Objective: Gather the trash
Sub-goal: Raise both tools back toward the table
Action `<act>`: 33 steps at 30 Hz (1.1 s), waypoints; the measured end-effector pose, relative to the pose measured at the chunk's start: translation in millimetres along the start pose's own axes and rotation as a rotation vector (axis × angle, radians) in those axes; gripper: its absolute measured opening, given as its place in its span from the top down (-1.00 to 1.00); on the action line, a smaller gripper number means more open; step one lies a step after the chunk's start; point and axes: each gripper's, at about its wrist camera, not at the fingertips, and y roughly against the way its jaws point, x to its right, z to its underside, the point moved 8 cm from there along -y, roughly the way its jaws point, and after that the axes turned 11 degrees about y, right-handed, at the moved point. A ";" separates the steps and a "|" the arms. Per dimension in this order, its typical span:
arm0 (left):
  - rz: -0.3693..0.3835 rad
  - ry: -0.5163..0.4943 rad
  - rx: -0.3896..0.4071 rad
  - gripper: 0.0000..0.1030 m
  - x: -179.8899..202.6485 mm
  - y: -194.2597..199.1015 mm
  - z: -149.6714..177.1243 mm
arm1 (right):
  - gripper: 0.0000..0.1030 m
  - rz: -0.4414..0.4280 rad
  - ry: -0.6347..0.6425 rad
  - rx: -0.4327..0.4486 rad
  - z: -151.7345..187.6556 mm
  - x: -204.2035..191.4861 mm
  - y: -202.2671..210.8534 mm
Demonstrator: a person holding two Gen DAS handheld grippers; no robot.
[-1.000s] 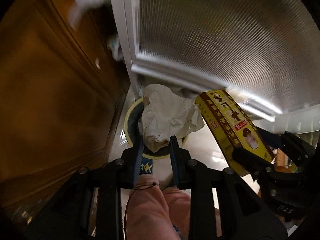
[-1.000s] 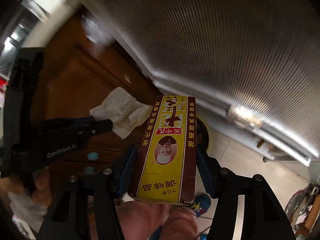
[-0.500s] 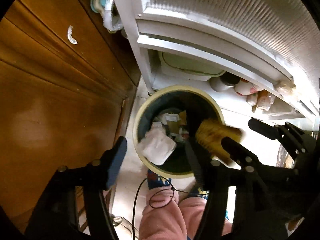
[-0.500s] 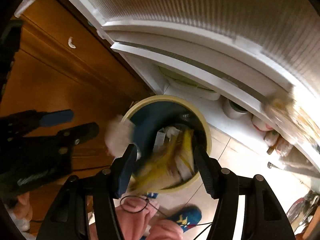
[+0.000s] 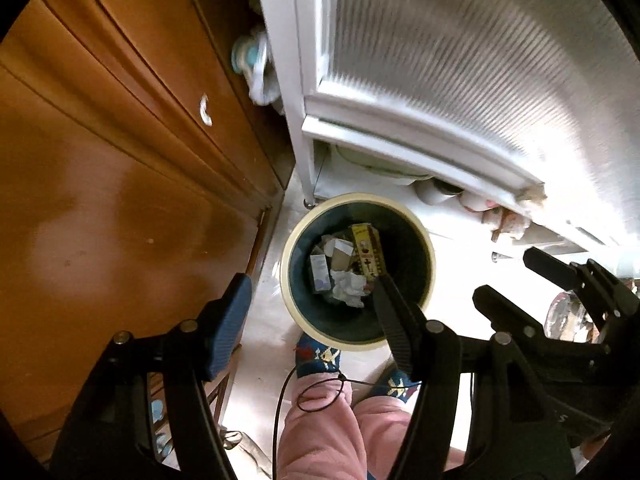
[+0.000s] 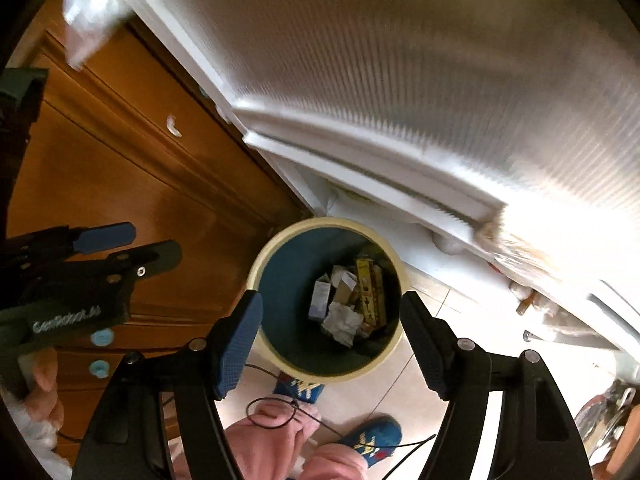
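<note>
both grippers hang over a round bin [image 5: 428, 240] with a cream rim and dark inside, standing on the pale tiled floor [image 5: 460, 256] between a brown wooden cabinet [image 5: 120, 168] and a white ribbed door [image 5: 460, 80].

the left gripper [image 5: 312, 312] has its fingers spread wide with nothing between them; its right finger crosses the near rim of the bin in the left wrist view. the right gripper [image 6: 332, 340] is likewise spread wide and empty, its two fingers framing the bin's mouth from either side in the right wrist view.

the trash lies at the bottom of the bin. a long yellow box [image 5: 367, 250] with brown edges and printed characters lies with its long axis running from the near side of the bin toward the far side, near the door, leaning against the other rubbish. beside it, on the cabinet side, sits a crumpled white tissue [image 5: 350, 288], just touching the box's near end. a small pale carton [image 5: 320, 274] lies further to the cabinet side, and other paper scraps are packed behind.

below the bin are the person's pink trousers [image 5: 324, 432] and blue patterned slippers [image 6: 376, 436].
</note>
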 end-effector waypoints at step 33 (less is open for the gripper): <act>0.318 -0.233 0.282 -0.16 88.7 415.9 -93.4 | -0.40 0.182 -0.095 0.423 -101.6 -37.3 427.7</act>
